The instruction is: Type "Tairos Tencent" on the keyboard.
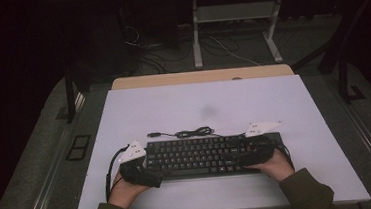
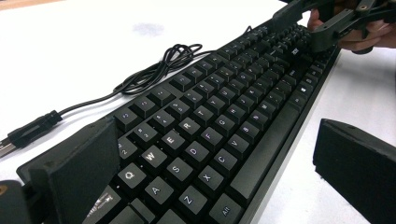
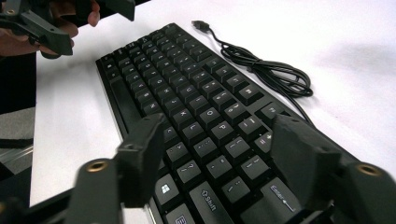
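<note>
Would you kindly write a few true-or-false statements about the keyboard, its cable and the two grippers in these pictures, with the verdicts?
1. The black keyboard lies on the white table. True.
2. The keyboard's cable is plugged into a computer. False: its plug lies loose on the table, with the cable bundled behind the keyboard.
3. The left gripper is at the keyboard's left end and the right gripper at its right end. True.
4. The left gripper's jaws are shut tight above the keys. False: they stand wide, one on each side of the keyboard's end.
5. A mouse sits beside the keyboard. False: nothing but the keyboard and its cable lies there.
</note>
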